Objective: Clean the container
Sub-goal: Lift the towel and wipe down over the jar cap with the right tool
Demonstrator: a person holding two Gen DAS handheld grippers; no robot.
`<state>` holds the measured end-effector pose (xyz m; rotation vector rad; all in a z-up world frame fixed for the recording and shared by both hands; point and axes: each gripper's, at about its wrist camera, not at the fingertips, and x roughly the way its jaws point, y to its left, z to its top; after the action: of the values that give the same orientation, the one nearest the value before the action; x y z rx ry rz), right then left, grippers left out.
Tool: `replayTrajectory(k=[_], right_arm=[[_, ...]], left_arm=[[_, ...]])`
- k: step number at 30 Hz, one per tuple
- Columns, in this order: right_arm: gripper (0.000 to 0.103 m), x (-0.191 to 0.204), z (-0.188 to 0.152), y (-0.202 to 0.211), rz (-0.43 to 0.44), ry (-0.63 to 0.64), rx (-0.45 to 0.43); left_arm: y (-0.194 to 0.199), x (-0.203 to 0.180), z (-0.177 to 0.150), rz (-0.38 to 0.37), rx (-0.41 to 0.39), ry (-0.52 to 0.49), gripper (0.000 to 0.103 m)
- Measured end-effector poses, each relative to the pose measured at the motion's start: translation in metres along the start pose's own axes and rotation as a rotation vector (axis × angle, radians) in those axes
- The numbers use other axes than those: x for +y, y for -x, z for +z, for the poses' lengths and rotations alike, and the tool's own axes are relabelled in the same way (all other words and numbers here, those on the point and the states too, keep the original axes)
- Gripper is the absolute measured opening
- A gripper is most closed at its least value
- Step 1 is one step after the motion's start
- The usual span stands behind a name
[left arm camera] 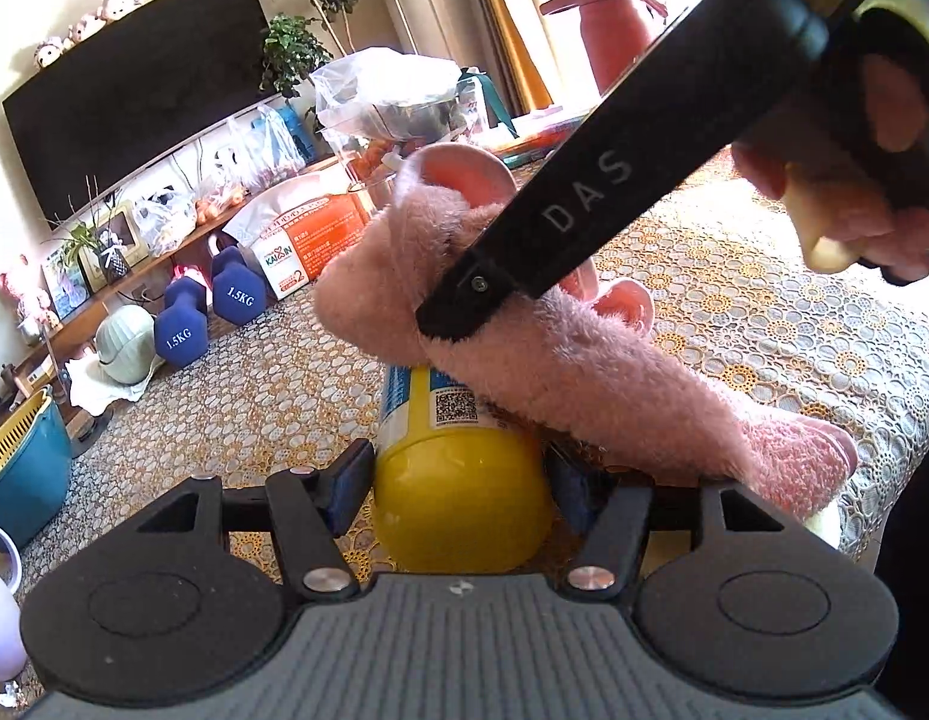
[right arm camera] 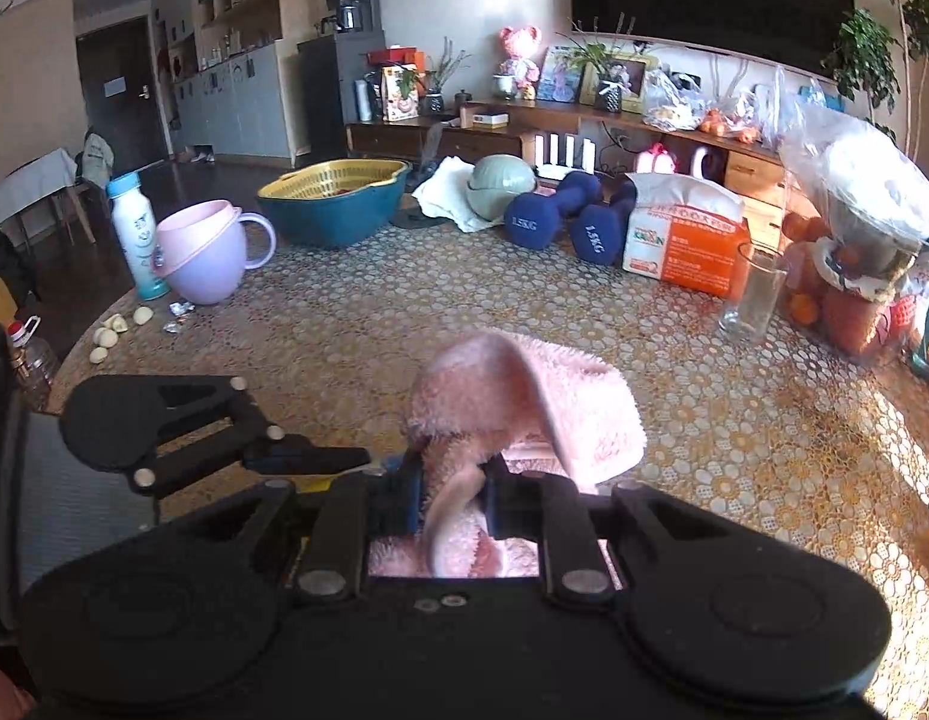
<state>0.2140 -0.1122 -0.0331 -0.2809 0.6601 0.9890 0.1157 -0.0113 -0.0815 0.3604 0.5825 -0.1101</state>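
Pinching the yellow container (left arm camera: pixel 458 498) near me on the lace tablecloth (left arm camera: pixel 764 324) with my left gripper (left arm camera: pixel 458 480), I'm rubbing it with the soft pink cloth (right arm camera: pixel 524 408) clamped in my right gripper (right arm camera: pixel 452 498); its smooth plastic probably slips.

Glossy plastic container (left arm camera: pixel 458 498), fluffy cloth (left arm camera: pixel 584 372)

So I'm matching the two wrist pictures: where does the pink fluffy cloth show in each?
Left wrist: pink cloth in the centre, draped over the yellow container, pinched by the right gripper.
Right wrist: bottom centre, between that gripper's fingers.
Shared landmark: blue dumbbells.
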Motion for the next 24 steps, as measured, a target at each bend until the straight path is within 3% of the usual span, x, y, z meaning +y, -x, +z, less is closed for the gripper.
replayTrajectory(k=[7, 12, 17, 24], right_arm=[[0.019, -0.036, -0.007, -0.009, -0.039, -0.133, -0.021], [0.018, -0.049, -0.032, -0.016, -0.171, -0.134, 0.084], [0.018, -0.043, -0.034, 0.027, -0.177, -0.146, -0.011], [0.018, -0.011, -0.014, 0.087, -0.09, -0.037, -0.126]], left_arm=[[-0.001, 0.003, -0.002, -0.007, -0.005, 0.005, 0.062], [0.003, 0.003, -0.003, -0.008, -0.002, 0.011, 0.062], [0.017, -0.001, -0.008, -0.03, -0.003, 0.007, 0.062], [0.033, -0.004, -0.015, -0.042, 0.002, 0.024, 0.062]])
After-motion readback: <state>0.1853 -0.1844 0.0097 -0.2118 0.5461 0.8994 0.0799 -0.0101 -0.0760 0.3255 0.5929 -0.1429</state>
